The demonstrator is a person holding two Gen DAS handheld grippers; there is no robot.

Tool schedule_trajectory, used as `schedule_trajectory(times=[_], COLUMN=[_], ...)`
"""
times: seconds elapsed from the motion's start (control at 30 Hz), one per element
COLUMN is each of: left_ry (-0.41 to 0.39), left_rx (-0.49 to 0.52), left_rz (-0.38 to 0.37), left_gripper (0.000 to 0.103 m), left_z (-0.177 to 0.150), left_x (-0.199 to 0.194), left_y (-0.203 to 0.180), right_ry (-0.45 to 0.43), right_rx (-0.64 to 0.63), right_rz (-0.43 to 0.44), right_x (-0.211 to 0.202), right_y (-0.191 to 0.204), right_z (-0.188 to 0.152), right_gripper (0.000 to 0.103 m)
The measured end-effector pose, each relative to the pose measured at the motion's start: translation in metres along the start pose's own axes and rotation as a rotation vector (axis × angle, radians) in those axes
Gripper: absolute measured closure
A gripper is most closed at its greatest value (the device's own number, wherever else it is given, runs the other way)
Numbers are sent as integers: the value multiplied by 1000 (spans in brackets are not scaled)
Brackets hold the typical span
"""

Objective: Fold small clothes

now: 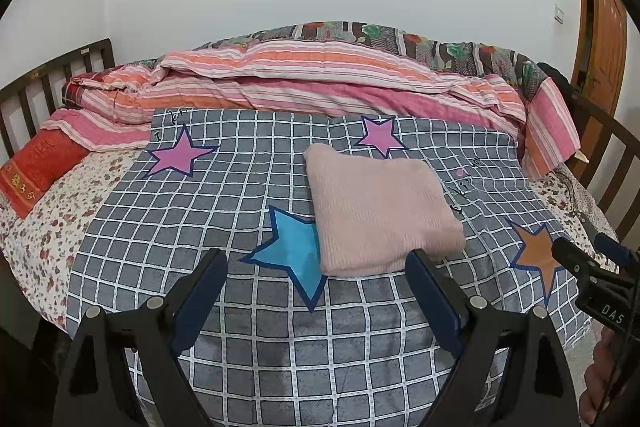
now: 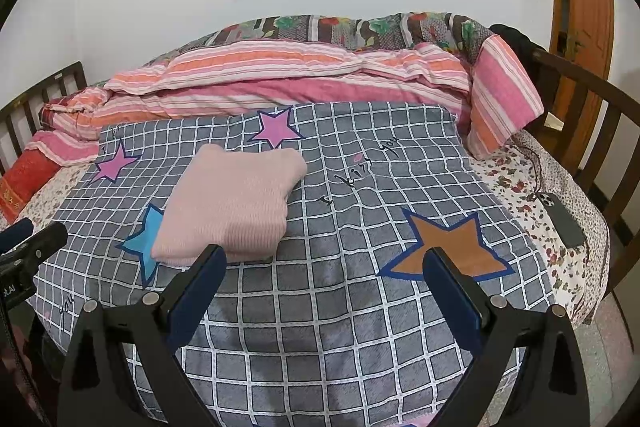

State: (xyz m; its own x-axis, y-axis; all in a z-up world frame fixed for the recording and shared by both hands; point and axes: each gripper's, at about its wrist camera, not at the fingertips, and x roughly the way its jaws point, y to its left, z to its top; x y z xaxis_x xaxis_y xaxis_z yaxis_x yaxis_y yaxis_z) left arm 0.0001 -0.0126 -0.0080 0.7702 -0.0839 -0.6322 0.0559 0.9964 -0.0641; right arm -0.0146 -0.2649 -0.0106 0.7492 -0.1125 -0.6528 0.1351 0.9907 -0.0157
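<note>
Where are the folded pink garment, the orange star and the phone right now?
folded pink garment [image 1: 380,211], left wrist view, middle of its top face.
orange star [image 2: 448,247], right wrist view, centre of the star.
phone [image 2: 562,221], right wrist view, middle of its dark back.

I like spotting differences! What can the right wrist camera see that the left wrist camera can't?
Only the right wrist view shows a dark phone lying on the flowery sheet, and the right tool from behind, open and empty.

Only the left wrist view shows the left tool from behind, also open and empty, and part of a hand at the lower right edge.

Both show the folded pink garment on the grey checked blanket, overlapping the blue star, plus the striped quilt and wooden door.
</note>
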Motion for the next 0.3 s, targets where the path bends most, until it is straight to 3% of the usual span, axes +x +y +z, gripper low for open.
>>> schedule_trajectory(times=[0.3], left_ry=[-4], left_rx=[-5], left_rz=[-2], left_gripper=[13], left_z=[2], left_x=[4], left_y=[2], right_ry=[4], right_rx=[-2], right_rz=[15], right_x=[8], right_y=[2], right_z=[6], right_gripper=[6])
